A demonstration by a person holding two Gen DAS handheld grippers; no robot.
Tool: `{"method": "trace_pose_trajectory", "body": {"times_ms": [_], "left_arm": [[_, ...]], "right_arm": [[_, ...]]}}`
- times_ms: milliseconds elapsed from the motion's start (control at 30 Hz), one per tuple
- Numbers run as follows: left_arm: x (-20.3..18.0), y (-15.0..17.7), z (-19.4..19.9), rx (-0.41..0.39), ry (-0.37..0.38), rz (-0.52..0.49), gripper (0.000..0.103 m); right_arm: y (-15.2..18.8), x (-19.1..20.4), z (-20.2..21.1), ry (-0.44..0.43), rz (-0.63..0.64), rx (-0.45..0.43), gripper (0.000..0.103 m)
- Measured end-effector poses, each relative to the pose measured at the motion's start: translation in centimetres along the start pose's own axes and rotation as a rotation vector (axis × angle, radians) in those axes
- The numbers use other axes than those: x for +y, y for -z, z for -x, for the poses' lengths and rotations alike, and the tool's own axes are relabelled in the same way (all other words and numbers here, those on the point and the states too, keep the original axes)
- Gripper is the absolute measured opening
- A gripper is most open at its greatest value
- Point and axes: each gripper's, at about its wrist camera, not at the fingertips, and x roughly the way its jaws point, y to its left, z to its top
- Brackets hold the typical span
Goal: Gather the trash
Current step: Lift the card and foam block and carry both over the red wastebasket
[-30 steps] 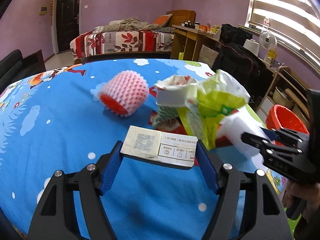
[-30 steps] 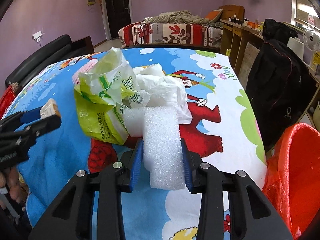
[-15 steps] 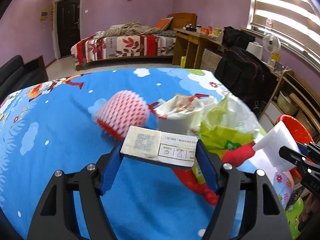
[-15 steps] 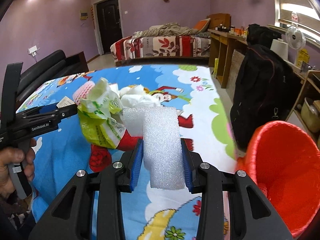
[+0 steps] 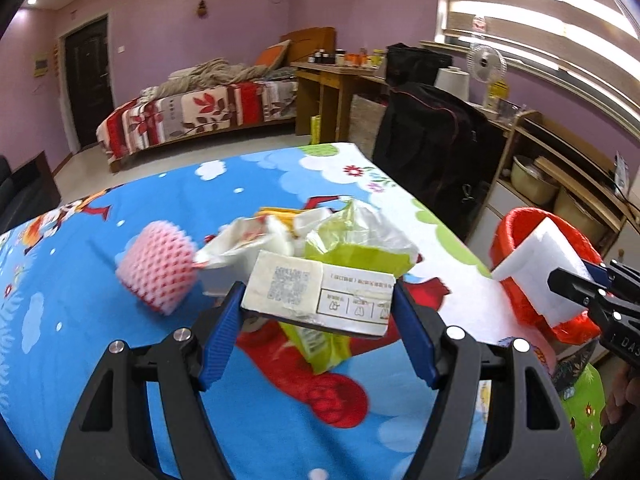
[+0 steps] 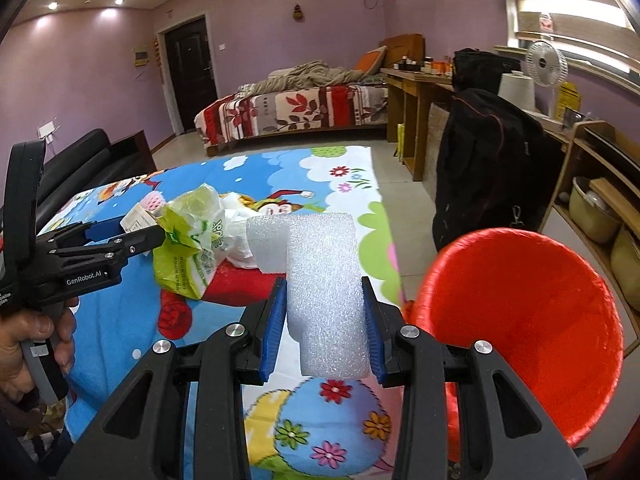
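My left gripper (image 5: 318, 312) is shut on a small white carton (image 5: 316, 294) with a QR code, held above the blue cartoon tablecloth (image 5: 100, 280). My right gripper (image 6: 326, 312) is shut on a white foam block (image 6: 324, 280), held at the table's right edge beside the red bin (image 6: 528, 320). From the left wrist view the foam block (image 5: 544, 264) sits in front of the red bin (image 5: 516, 232). A green-and-white plastic bag (image 5: 356, 244), crumpled white wrappers (image 5: 240, 240) and a pink foam net (image 5: 158, 264) lie on the table.
A black bag (image 6: 488, 176) hangs on a chair just behind the bin. Wooden shelves (image 6: 592, 184) with pots stand to the right. A bed (image 6: 292, 108) and a desk are at the back, a black sofa (image 6: 80, 168) to the left.
Both grippers have risen and drawn back from the trash pile. My right gripper has carried the foam block to the right, toward the red bin, which now looms larger.
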Motion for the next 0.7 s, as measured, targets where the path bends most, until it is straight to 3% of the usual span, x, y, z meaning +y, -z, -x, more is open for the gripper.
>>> {"method": "trace_pose_trajectory", "body": {"times_ms": [700], "left_arm": [[-9.1, 0.4, -1.9, 0.054, 0.146, -0.164, 0.070]], "right_arm": [[1.4, -6.5, 3.5, 0.106, -0.121, -0.044, 0.035]]}}
